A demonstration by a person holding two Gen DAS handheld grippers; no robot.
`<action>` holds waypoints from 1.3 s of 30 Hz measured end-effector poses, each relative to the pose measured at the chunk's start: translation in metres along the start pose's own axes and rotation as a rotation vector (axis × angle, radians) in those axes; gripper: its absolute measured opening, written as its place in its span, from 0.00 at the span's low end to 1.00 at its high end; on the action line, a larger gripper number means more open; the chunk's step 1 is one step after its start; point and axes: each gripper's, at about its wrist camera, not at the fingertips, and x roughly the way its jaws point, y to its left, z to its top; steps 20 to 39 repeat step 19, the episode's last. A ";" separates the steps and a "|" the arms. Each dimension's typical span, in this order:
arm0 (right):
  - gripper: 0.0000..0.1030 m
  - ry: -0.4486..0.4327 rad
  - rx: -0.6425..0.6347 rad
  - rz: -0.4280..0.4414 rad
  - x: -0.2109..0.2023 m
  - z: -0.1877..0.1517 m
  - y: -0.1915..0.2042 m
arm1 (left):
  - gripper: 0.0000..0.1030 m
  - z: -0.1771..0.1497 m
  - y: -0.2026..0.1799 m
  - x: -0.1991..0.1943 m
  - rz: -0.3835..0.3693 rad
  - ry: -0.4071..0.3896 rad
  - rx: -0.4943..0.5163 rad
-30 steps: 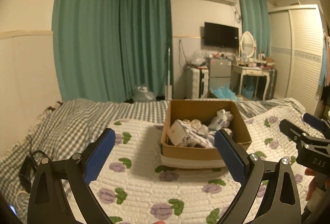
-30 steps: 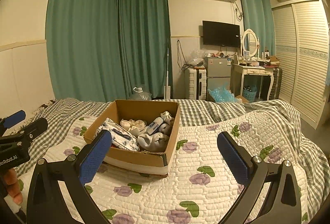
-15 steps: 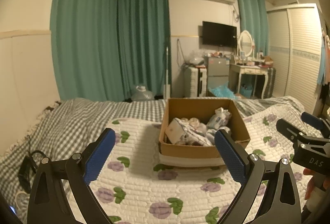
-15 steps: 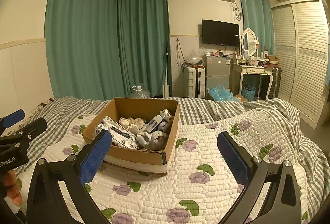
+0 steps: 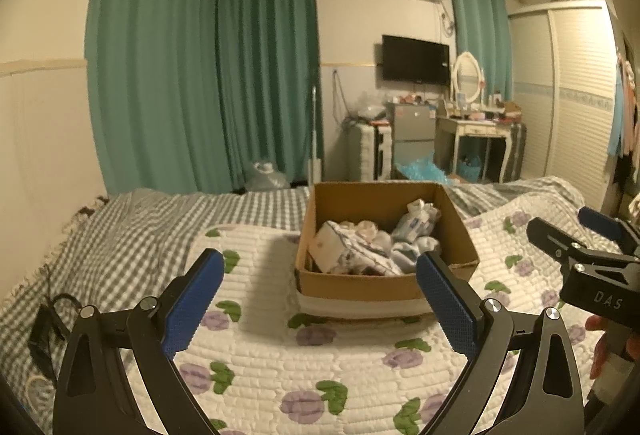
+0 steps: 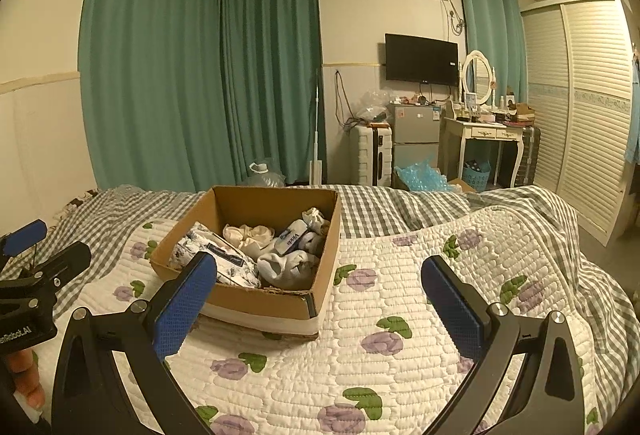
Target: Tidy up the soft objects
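A brown cardboard box (image 5: 360, 285) stands on the white quilt with purple flowers (image 5: 280, 363). It holds several soft items: rolled socks (image 6: 288, 269), a cream bundle (image 6: 248, 235) and a patterned cloth pack (image 6: 216, 255). My left gripper (image 5: 318, 301) is open and empty, just short of the box's near side. My right gripper (image 6: 318, 305) is open and empty, to the right of the box (image 6: 260, 301). Each gripper shows at the edge of the other's view, the right (image 5: 592, 267) and the left (image 6: 28, 283).
The quilt lies over a grey checked blanket (image 5: 132, 231) on a bed. Behind the bed are green curtains (image 6: 200, 75), a small fridge (image 6: 414, 139), a dressing table (image 6: 488, 135) and a white wardrobe (image 6: 588, 107). A black cable (image 5: 44, 331) lies at the bed's left edge.
Both grippers have drawn back a little and tilted slightly, so the box sits a bit farther off in both views. The jaws stay open. The box's contents have not moved.
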 end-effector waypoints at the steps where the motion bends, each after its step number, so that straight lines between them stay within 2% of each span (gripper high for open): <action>1: 1.00 0.004 0.000 -0.001 0.002 -0.001 0.000 | 0.96 -0.001 0.000 0.001 -0.003 0.004 -0.001; 15: 1.00 0.013 -0.012 -0.002 0.017 -0.003 0.004 | 0.96 -0.004 0.002 0.016 -0.011 0.042 -0.012; 39: 1.00 0.015 -0.015 0.000 0.018 -0.003 0.006 | 0.96 -0.004 0.005 0.017 -0.005 0.031 -0.002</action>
